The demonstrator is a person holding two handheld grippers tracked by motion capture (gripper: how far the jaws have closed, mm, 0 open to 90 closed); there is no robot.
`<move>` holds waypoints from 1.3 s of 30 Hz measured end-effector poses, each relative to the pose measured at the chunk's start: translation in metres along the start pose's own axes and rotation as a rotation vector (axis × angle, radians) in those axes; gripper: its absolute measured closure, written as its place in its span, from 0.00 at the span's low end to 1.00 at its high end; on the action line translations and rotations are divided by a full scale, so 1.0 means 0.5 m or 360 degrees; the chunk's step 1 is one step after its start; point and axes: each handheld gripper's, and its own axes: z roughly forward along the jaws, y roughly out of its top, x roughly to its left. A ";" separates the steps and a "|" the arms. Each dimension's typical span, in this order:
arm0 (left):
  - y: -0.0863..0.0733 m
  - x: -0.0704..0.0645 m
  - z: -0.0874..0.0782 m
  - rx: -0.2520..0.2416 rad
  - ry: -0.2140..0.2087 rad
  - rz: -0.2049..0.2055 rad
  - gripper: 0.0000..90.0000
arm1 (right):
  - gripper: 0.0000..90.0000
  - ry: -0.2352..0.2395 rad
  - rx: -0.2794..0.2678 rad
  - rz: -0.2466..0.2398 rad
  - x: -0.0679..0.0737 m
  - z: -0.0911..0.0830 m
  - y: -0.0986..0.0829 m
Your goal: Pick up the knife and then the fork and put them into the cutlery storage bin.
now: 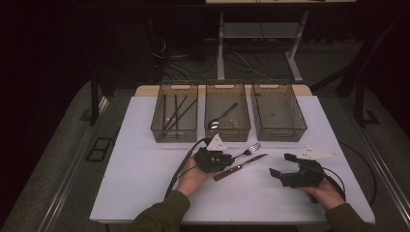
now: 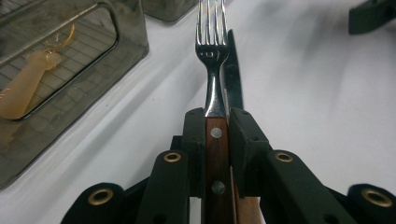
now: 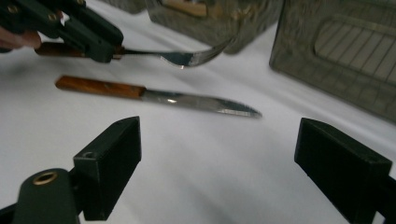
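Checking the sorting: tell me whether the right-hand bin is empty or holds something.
Empty, as far as visible: the right bin shows only its bare mesh floor in the high view, whereas the middle bin holds a spoon.

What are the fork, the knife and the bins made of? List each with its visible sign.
Fork: polished metal, bright reflections; wood-look handle with rivets.
Knife: shiny metal blade, brown grained handle, probably wood.
Bins: likely smoky translucent plastic; contents show through the walls.
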 end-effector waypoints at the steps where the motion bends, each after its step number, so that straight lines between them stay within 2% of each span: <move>1: 0.001 -0.003 -0.005 -0.0003 -0.0002 -0.0003 0.86 | 0.16 0.0009 -0.0012 0.0014 0.001 -0.003 0.004; 4: 0.001 -0.013 -0.020 0.0011 -0.0002 0.0025 0.86 | 0.16 0.0025 -0.0036 0.0024 0.006 -0.007 0.012; 6: -0.002 -0.020 -0.029 0.0019 -0.0005 0.0037 0.86 | 0.16 0.0023 -0.0017 0.0004 0.011 -0.006 0.017; 9: -0.007 -0.029 -0.038 0.0027 0.0007 0.0033 0.86 | 0.16 0.0129 -0.0015 -0.0006 0.014 -0.009 0.030; 10: -0.009 -0.031 -0.041 0.0029 0.0011 0.0038 0.86 | 0.16 0.0133 -0.0024 -0.0025 0.016 -0.009 0.034; 15: -0.008 -0.042 -0.053 0.0012 0.0032 0.0030 0.86 | 0.16 0.0163 -0.0023 -0.0004 0.020 0.006 0.053; 18: -0.011 -0.051 -0.061 -0.0002 0.0048 0.0031 0.86 | 0.17 0.0191 -0.0036 0.0047 0.020 0.021 0.064; 21: -0.019 -0.057 -0.066 -0.0018 0.0041 0.0020 0.86 | 0.25 0.0260 -0.0045 0.0079 0.022 0.039 0.076; 24: -0.020 -0.061 -0.068 -0.0021 0.0037 0.0015 0.86 | 0.27 0.0303 -0.0052 0.0132 0.021 0.054 0.082; 27: -0.016 -0.063 -0.066 -0.0027 0.0040 0.0031 0.86 | 0.36 0.0356 -0.0059 0.0199 0.015 0.068 0.083; 29: -0.015 -0.067 -0.065 -0.0036 0.0037 0.0015 0.86 | 0.41 0.0380 -0.0063 0.0203 0.010 0.074 0.081; 30: -0.015 -0.068 -0.066 -0.0041 0.0041 0.0019 0.86 | 0.43 0.0387 -0.0072 0.0230 0.009 0.077 0.081; 31: -0.015 -0.070 -0.065 -0.0060 0.0046 0.0001 0.86 | 0.44 0.0409 -0.0067 0.0249 0.006 0.078 0.081; 36: -0.011 -0.071 -0.067 -0.0074 0.0063 0.0028 0.86 | 0.50 0.0434 -0.0071 0.0306 -0.002 0.087 0.078; 39: -0.011 -0.072 -0.067 -0.0099 0.0072 0.0009 0.85 | 0.55 0.0484 -0.0054 0.0343 -0.001 0.099 0.077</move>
